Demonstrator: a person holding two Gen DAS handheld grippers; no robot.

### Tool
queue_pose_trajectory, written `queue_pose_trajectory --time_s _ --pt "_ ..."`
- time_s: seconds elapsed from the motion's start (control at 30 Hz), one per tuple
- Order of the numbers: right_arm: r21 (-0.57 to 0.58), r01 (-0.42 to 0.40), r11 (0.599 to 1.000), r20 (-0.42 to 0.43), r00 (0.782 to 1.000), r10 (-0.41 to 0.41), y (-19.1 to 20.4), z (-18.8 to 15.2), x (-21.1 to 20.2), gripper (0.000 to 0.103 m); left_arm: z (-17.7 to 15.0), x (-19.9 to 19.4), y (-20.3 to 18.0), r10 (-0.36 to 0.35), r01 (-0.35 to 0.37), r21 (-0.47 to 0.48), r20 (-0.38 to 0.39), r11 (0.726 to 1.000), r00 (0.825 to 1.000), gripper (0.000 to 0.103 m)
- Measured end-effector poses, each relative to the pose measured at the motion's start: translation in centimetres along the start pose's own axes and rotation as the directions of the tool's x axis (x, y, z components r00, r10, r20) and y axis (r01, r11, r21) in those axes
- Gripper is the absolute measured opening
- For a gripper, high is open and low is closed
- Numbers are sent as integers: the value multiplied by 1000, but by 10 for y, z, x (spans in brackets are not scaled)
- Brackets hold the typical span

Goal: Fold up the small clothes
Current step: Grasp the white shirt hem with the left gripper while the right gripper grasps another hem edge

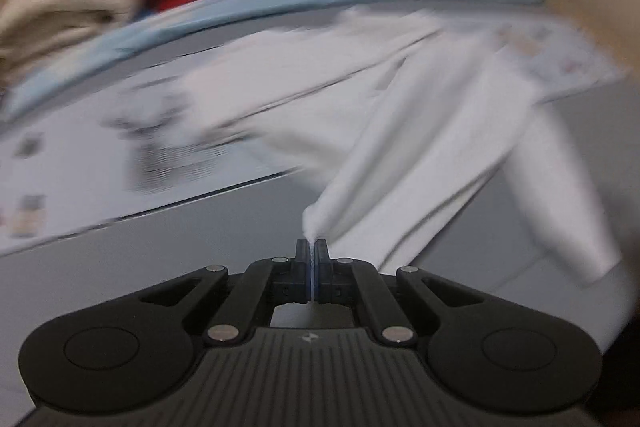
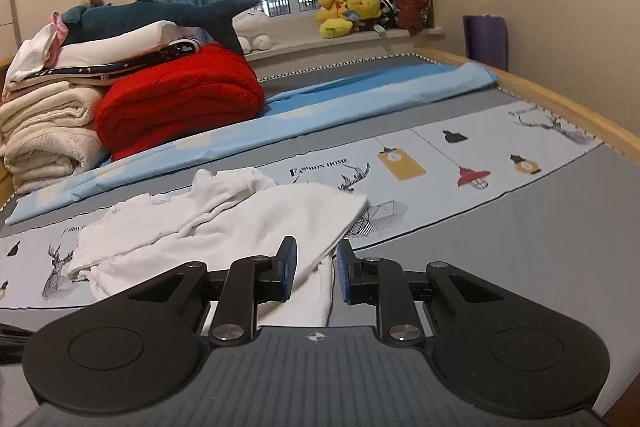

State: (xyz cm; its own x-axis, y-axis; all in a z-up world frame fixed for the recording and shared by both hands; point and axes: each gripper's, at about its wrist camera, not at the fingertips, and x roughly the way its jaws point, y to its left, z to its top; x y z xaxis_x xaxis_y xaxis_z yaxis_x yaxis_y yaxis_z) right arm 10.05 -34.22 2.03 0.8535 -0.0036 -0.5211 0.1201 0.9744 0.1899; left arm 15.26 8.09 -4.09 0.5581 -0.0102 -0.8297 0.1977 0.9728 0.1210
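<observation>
White cotton, a small crumpled garment (image 2: pixel 224 223), lies on the grey bed cover (image 2: pixel 520 227) across its pale printed band (image 2: pixel 460 155) of deer and lamps. In the right wrist view the garment spreads from about nine o'clock toward the centre, and one edge of it runs down between the fingers of the right gripper (image 2: pixel 316 267); the blue pads stand apart with the cloth in the gap, closer to the left pad, and whether that pad touches it cannot be told. In the left wrist view, which is smeared by blur, the left gripper (image 1: pixel 312 247) has its jaws pressed together on a pinched corner of the same white garment (image 1: pixel 420 131), and the cloth fans out from that corner toward one and two o'clock. Behind the garment in the right wrist view, a light blue sheet (image 2: pixel 360 95) lies along the bed. At ten o'clock a red blanket (image 2: pixel 180 99) sits rolled beside a stack of cream blankets (image 2: pixel 44 135) and folded clothes, with a dark plush shark (image 2: pixel 160 15) on top. At twelve o'clock yellow soft toys (image 2: pixel 344 11) sit on the window sill.
</observation>
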Motion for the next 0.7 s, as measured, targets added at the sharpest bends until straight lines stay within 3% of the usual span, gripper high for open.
queue_pose_trajectory --time_s 0.13,0.27,0.37,0.43,0.6,0.7 --pt "1 -7 1000 -46 999 7 11 -3 11 23 -45 10 83 89 -97 -45 -146 994 985 0" --pt "-4 -41 999 -125 991 40 30 -7 30 23 -75 9 129 -14 -29 -241 -175 970 984 0" --pt "-9 -97 995 -235 968 92 50 -15 55 24 -74 4 135 -71 34 -250 -138 968 988 1" --pt "-27 -140 990 -313 942 124 67 -21 75 29 -76 5 139 -89 51 -256 -137 965 987 8" --pt "-148 -120 982 -417 908 48 102 -35 128 31 -72 17 139 -116 74 -265 -147 961 982 26" --pt "-195 -86 977 -445 895 -10 106 -43 155 31 -71 27 139 -135 92 -271 -147 958 980 26"
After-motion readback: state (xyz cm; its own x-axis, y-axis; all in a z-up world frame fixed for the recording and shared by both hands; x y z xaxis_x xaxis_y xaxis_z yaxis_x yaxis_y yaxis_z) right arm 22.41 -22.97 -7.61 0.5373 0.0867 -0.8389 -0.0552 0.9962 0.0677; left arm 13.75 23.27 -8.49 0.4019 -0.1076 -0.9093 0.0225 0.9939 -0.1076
